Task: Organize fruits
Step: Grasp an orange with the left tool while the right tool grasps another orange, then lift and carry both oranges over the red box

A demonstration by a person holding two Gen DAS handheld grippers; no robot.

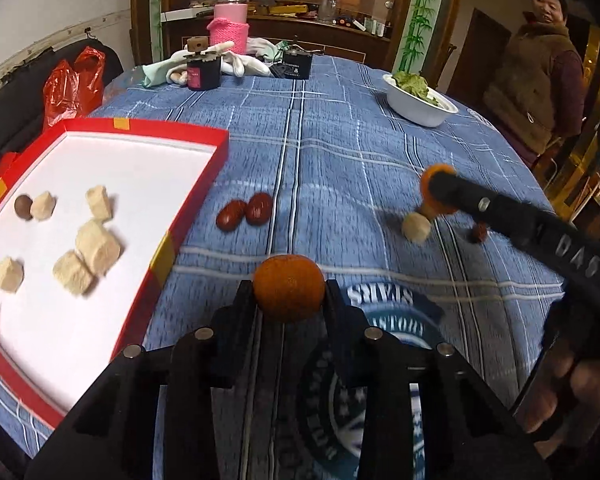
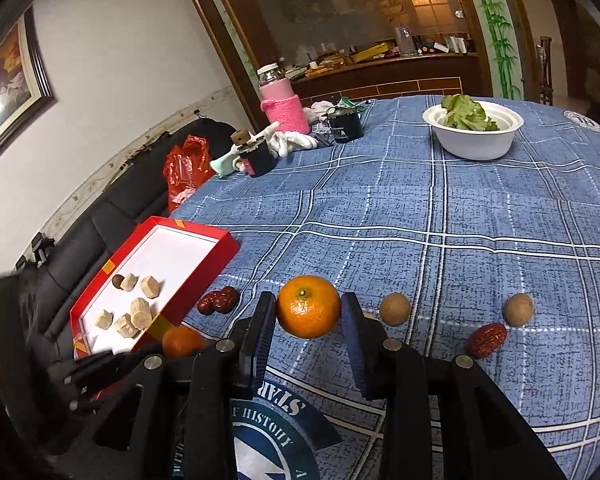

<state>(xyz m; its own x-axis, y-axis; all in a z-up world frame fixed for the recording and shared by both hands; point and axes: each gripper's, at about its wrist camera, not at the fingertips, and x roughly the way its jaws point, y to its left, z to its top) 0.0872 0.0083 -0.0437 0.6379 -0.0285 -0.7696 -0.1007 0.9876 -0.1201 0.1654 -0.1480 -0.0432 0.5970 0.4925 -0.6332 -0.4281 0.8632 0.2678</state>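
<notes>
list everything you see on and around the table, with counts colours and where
oranges: 2, orange, one between each gripper's fingers
red box: 1, red rim, white inside, left of table
cubes: 6 beige in box, 1 on cloth by right gripper
brown ball: 1, in box
dates: 4, dark red; pair beside box, two singles at right
round nuts: 2, tan, right of the right gripper
bowl: 1, white, holds greens, far right
pink bottle: 1, far edge
dark jars: 2, far edge
white gloves: by jars
red bag: 1, on black sofa
tablecloth: blue plaid
bystander: 1, brown vest, standing beyond the table
left gripper: black, gripping orange
right gripper: black, gripping orange
</notes>
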